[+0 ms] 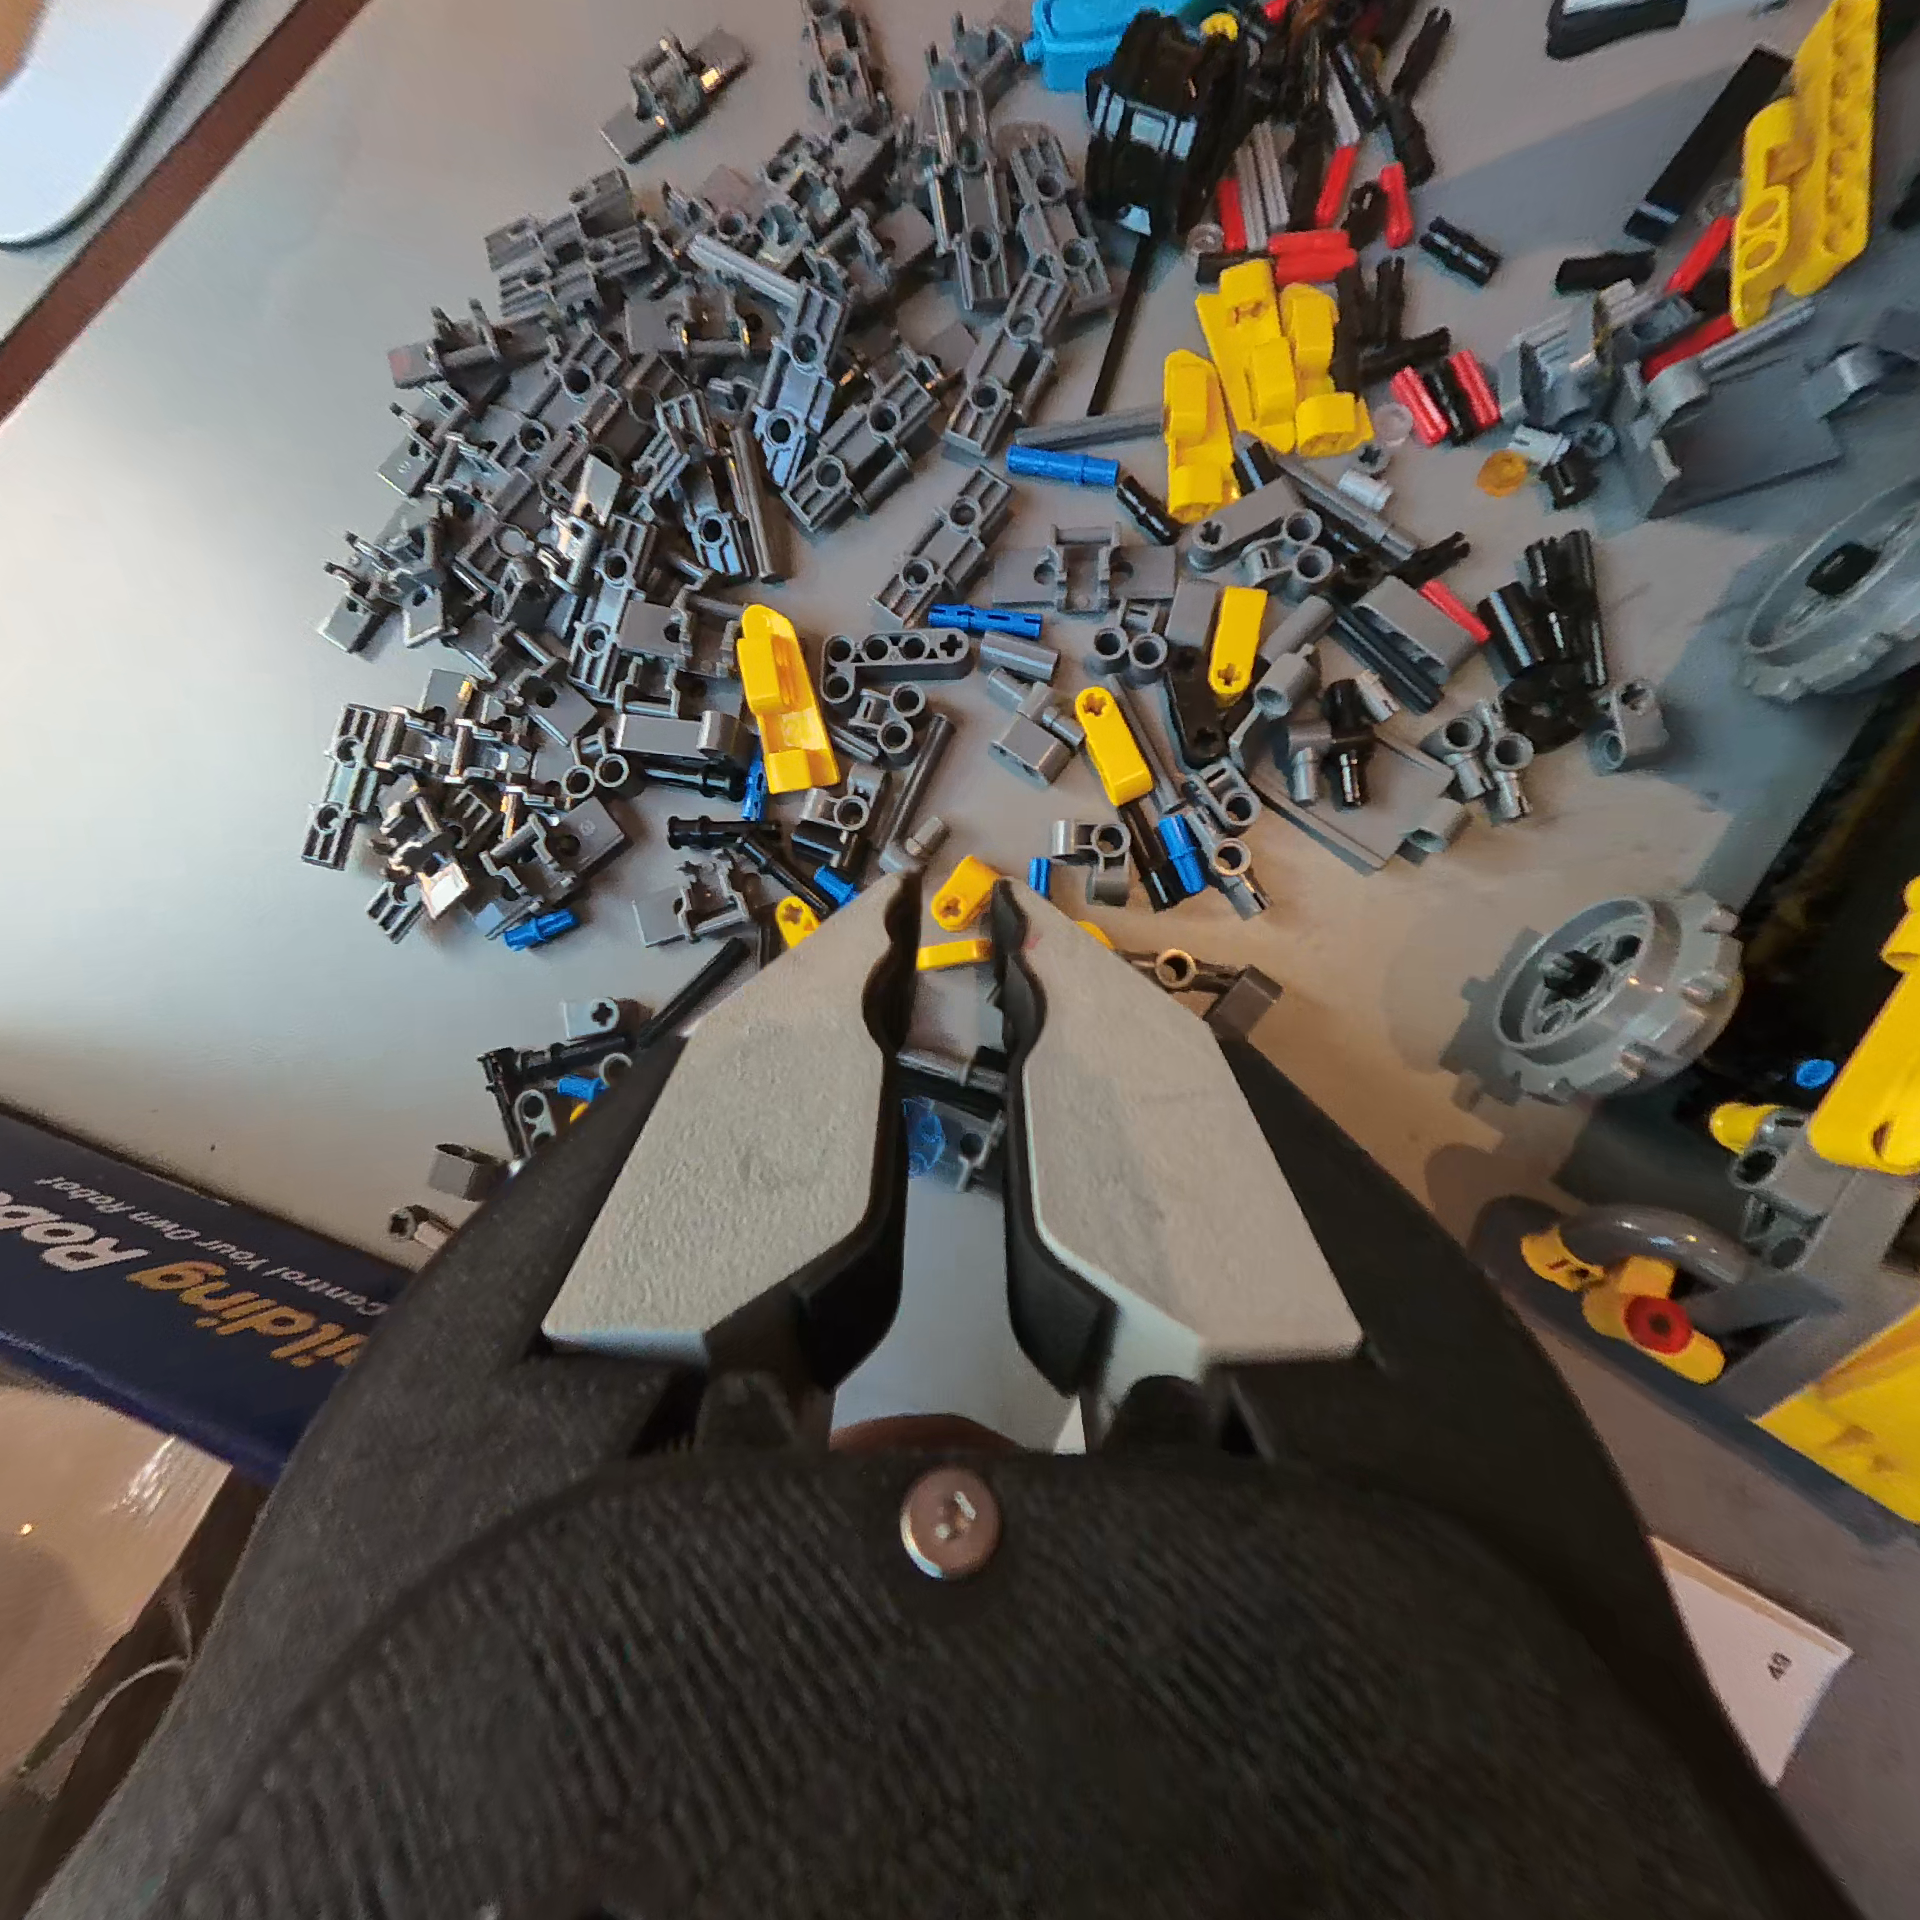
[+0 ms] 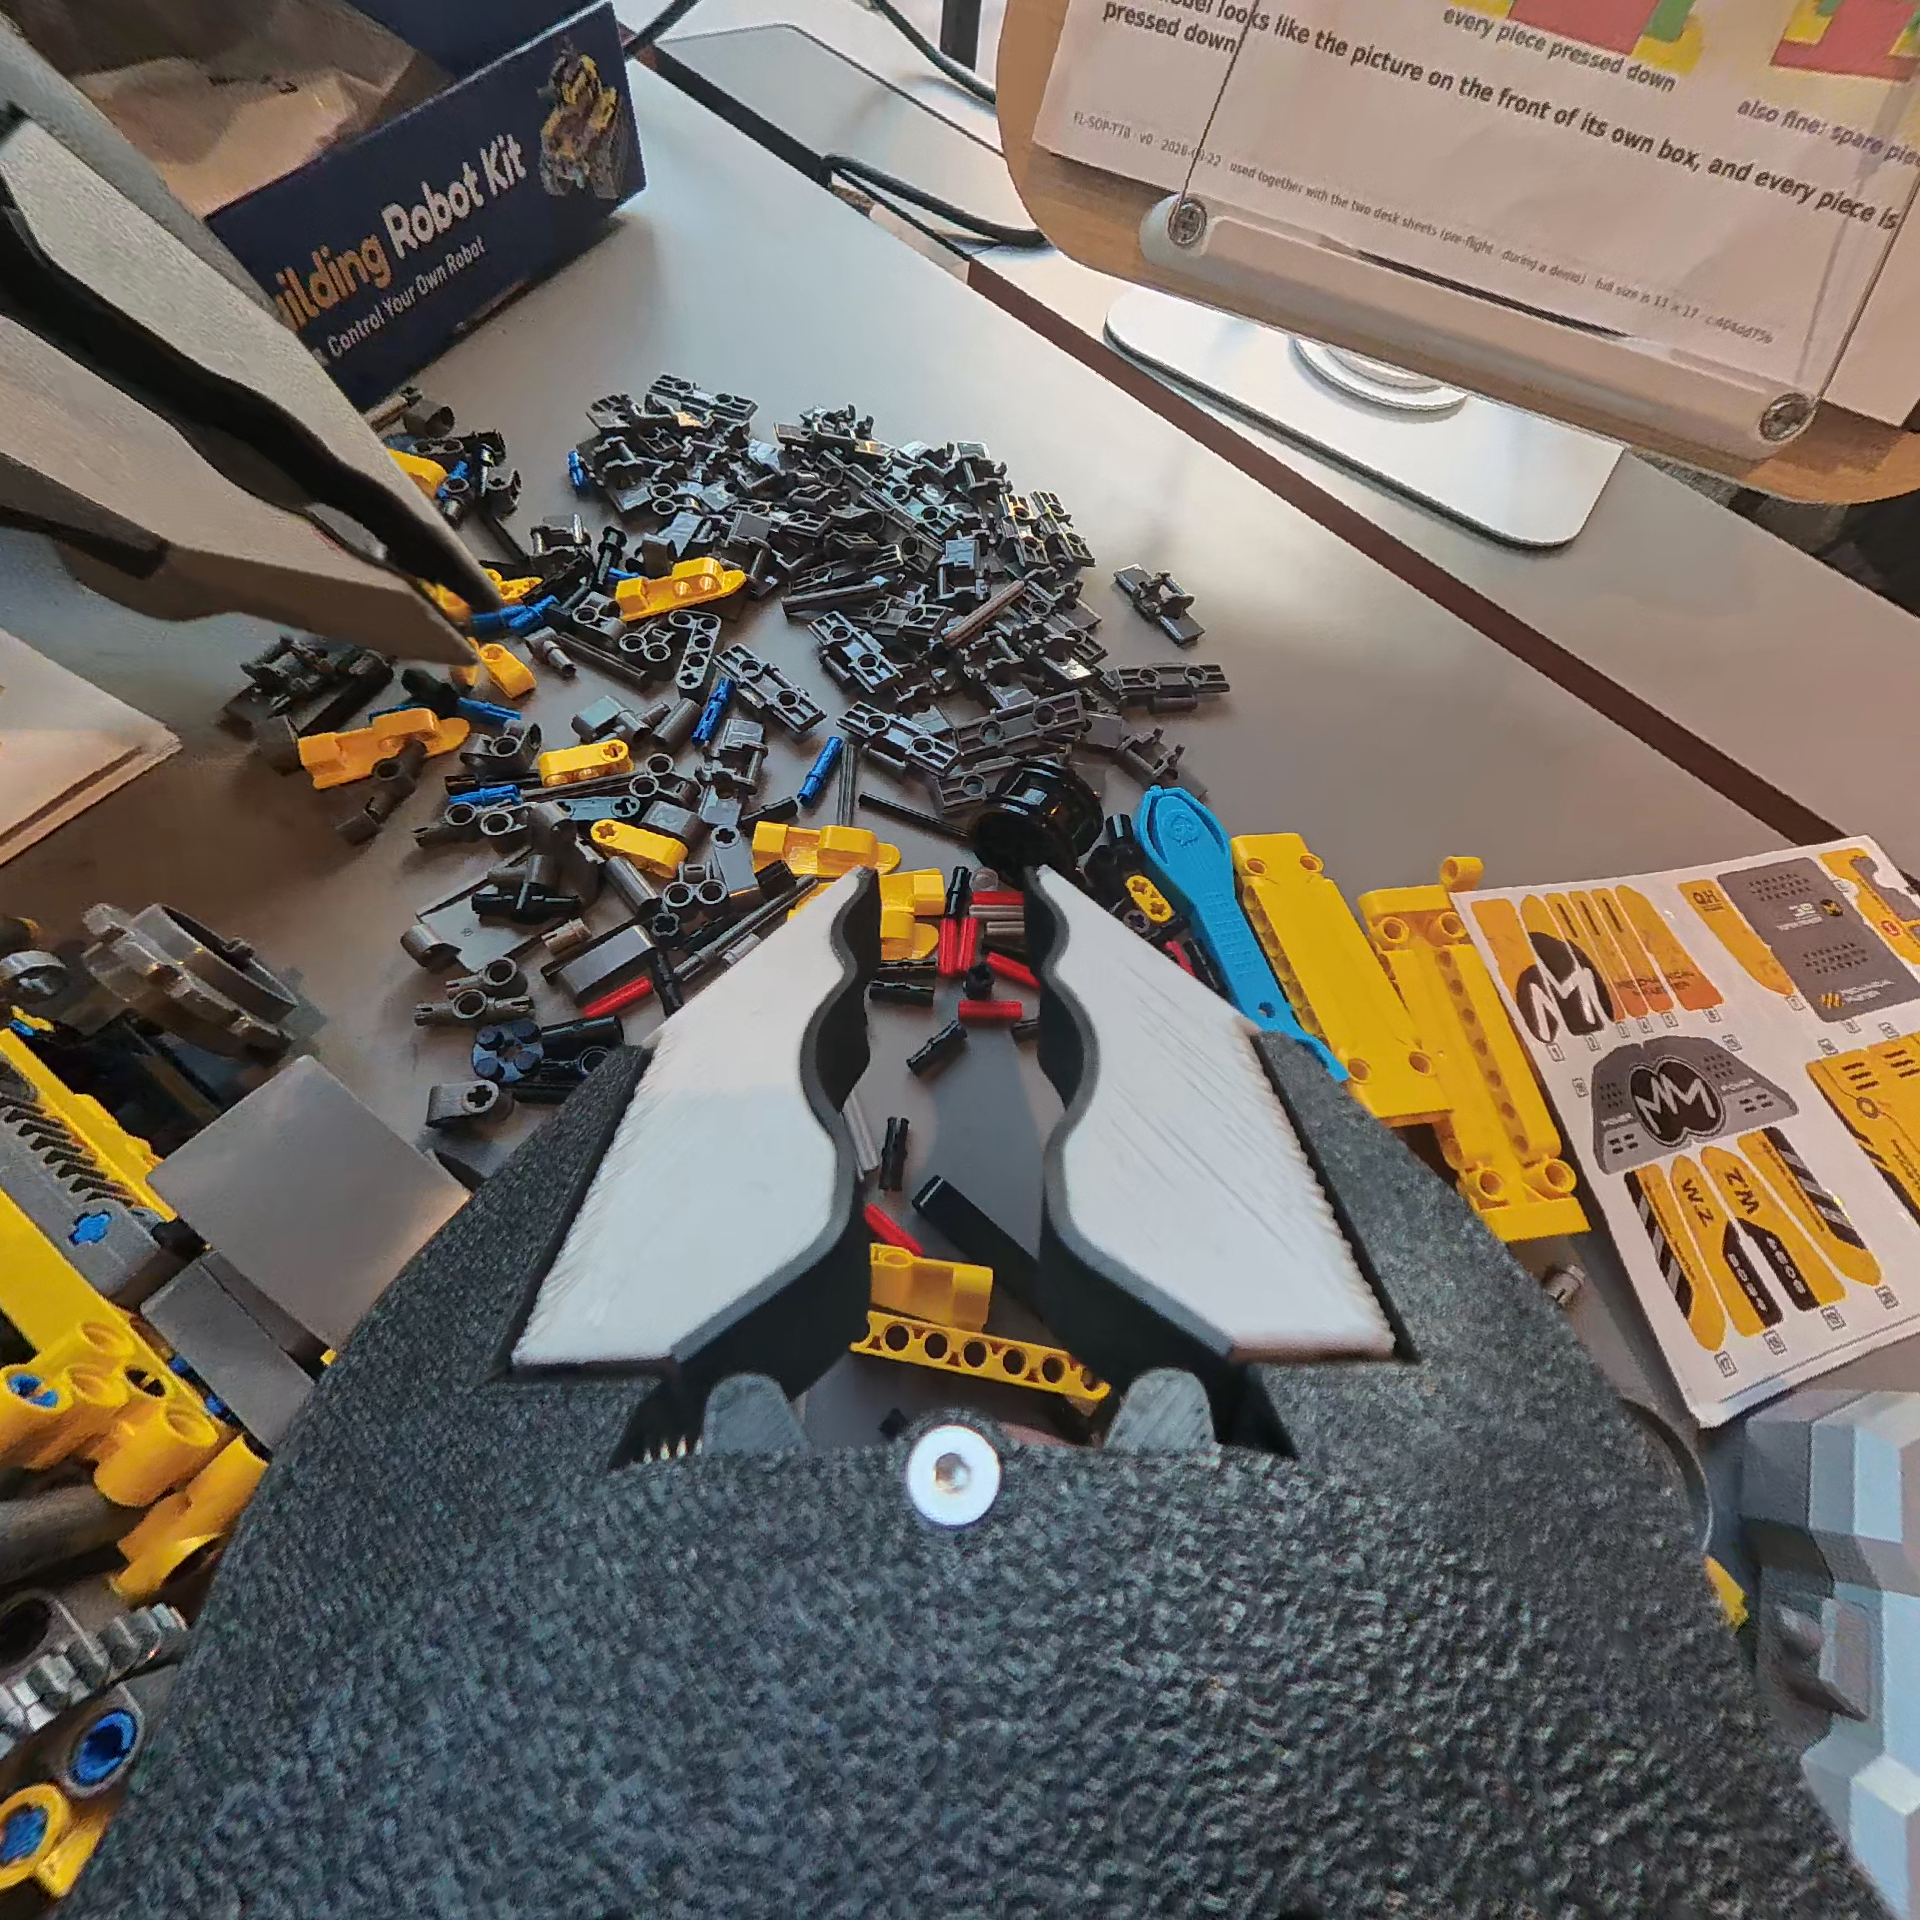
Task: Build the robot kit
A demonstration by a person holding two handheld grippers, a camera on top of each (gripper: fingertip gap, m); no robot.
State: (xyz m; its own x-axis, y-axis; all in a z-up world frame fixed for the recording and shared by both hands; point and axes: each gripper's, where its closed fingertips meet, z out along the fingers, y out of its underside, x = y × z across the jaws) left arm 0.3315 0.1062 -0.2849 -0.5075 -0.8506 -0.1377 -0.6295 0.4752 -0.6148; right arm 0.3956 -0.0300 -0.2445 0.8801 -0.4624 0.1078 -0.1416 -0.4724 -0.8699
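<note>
My left gripper (image 1: 954,888) hangs low over a spread of small building pieces on the grey table (image 1: 208,623). Its jaws stand a narrow gap apart around a small yellow connector (image 1: 958,900); I cannot tell if they pinch it. It also shows in the right wrist view (image 2: 473,629), tips down among yellow and blue pieces. My right gripper (image 2: 951,883) is open and empty, above several red and black pins (image 2: 987,1008). A dense pile of dark grey pieces (image 1: 675,468) lies beyond both grippers and shows in the right wrist view too (image 2: 914,603).
A partly built yellow and grey model (image 1: 1849,1195) and a grey wheel (image 1: 1600,997) sit to the right of the left gripper. A blue tool (image 2: 1195,894), yellow beams and a sticker sheet (image 2: 1714,1091) lie right of the right gripper. A blue box (image 2: 436,229) and a monitor stand (image 2: 1351,416) stand behind. Tip to tip, the grippers are about 15 cm apart. The left tips stand about 10 cm off the grey wheel (image 1: 1600,997). It turns up in the right wrist view (image 2: 179,935) as well.
</note>
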